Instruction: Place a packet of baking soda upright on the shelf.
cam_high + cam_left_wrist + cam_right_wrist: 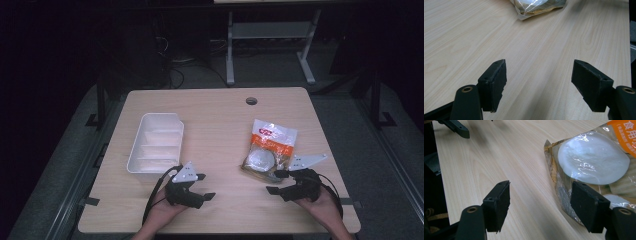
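Clear plastic food packet (267, 150) with an orange-and-white label and round white discs inside lies flat on the right half of the pale wood-grain bench (220, 125), one packet only. Its long axis runs from the far edge toward the person, label end farther away. One right hand-held gripper (280, 182) sits just beside the packet's near end, jaws wide apart and holding nothing; in the right gripper view one jaw stands over the packet's edge (584, 170). One left hand-held gripper (204, 186) rests well apart to the left, jaws also spread and empty. One white rectangular plastic tray (156, 145) with dividers stands beyond it.
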Tool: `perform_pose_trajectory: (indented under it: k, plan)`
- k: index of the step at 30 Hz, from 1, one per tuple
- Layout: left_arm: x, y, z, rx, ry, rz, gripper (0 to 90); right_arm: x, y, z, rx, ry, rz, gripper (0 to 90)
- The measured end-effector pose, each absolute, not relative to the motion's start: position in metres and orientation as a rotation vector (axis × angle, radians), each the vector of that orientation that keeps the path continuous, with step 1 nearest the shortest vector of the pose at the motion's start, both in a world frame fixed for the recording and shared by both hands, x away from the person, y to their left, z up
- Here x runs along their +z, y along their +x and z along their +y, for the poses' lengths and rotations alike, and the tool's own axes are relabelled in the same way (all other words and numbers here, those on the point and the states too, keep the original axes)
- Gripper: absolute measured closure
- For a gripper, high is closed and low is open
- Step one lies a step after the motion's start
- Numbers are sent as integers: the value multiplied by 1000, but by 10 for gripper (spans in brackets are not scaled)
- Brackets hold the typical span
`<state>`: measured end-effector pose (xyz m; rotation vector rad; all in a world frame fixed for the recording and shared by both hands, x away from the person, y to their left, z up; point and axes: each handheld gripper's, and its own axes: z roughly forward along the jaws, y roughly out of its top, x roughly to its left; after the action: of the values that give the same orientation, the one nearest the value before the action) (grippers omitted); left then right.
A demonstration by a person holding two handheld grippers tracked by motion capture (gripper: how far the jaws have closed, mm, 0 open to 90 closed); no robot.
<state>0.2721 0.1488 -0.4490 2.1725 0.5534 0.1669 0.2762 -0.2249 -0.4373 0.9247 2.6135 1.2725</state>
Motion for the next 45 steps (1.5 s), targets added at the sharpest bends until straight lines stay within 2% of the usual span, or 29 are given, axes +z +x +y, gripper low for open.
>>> perform_pose_trajectory:
  k: [22,45]
  plan:
    - [-450,273,145,162,2183,547,296,-435,284,-243,1257,1040,2548,301]
    - [-450,274,148,161,2171,569,286,-424,329,-294,1187,1338,2427,288]
